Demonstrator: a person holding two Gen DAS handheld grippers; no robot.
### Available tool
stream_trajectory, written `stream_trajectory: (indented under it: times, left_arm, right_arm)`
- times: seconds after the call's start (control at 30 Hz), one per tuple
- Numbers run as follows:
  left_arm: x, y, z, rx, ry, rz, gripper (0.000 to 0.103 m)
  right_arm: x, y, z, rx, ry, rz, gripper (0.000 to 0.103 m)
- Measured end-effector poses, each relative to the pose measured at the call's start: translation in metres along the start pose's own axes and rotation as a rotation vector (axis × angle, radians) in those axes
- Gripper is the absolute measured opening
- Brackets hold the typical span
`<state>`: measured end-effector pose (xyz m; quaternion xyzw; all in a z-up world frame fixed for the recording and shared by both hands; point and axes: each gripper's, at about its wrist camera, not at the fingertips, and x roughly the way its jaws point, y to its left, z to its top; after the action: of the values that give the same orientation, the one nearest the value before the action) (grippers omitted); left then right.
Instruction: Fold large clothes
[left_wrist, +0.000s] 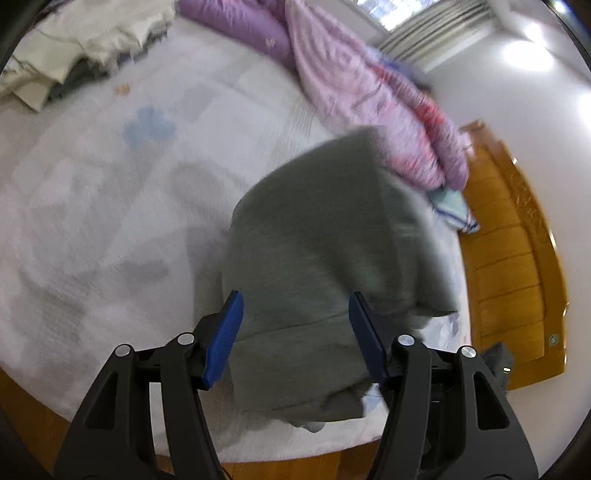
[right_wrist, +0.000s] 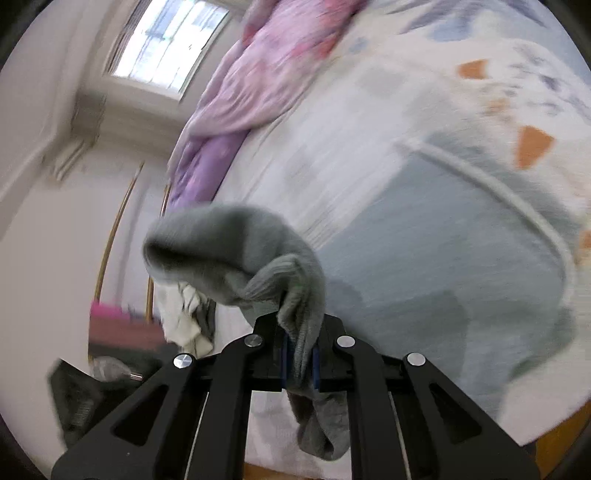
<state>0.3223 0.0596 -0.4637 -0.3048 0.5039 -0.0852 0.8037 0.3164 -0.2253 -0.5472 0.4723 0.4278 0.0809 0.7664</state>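
Two grippers we see: the left gripper (left_wrist: 295, 328) stands with jaws wide, gripping nothing, the grey garment (left_wrist: 325, 266) lying bunched on the bed (left_wrist: 110, 206) just beyond them. Our right gripper (right_wrist: 300, 363) has its jaws clamped on soft, ribbed grey knit, which arches up ahead of them.

The left gripper (left_wrist: 295, 332) and right gripper (right_wrist: 299, 363) look alike, each a matte black frame of angular linkage arms with triangular cut-outs and round silver pivot screws, ending in ribbed blue finger pads (left_wrist: 223, 339) set on black finger mounts.
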Motion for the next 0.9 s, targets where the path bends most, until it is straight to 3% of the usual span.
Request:
stream_trajectory:
  times: [0.23,0.37,0.7,0.77,0.8,0.83,0.9]
  left_arm:
    - [0.075,0.004,-0.036,0.006,0.176,0.081,0.07]
    - [0.089,0.008,-0.049,-0.002,0.203,0.07,0.079]
    - [0.125,0.005,-0.062,-0.006,0.26,0.075,0.085]
    - [0.132,0.006,-0.061,-0.014,0.264,0.065,0.084]
    - [0.134,0.008,-0.062,-0.024,0.268,0.056,0.082]
    - [0.135,0.011,-0.061,-0.045,0.271,0.027,0.074]
    - [0.135,0.013,-0.063,-0.064,0.267,0.017,0.07]
  right_arm:
    - [-0.019,-0.066,0.01,0.15,-0.032,-0.103,0.006]
    - [-0.042,-0.092,0.008,0.235,-0.073,-0.112,0.006]
    - [-0.046,-0.144,0.008,0.299,-0.023,-0.225,0.011]
    - [-0.048,-0.148,0.009,0.318,-0.009,-0.219,0.018]
    - [-0.051,-0.15,0.008,0.322,-0.006,-0.241,0.029]
    - [-0.052,-0.153,0.009,0.323,-0.001,-0.254,0.041]
    - [-0.059,-0.161,0.006,0.341,0.014,-0.261,0.05]
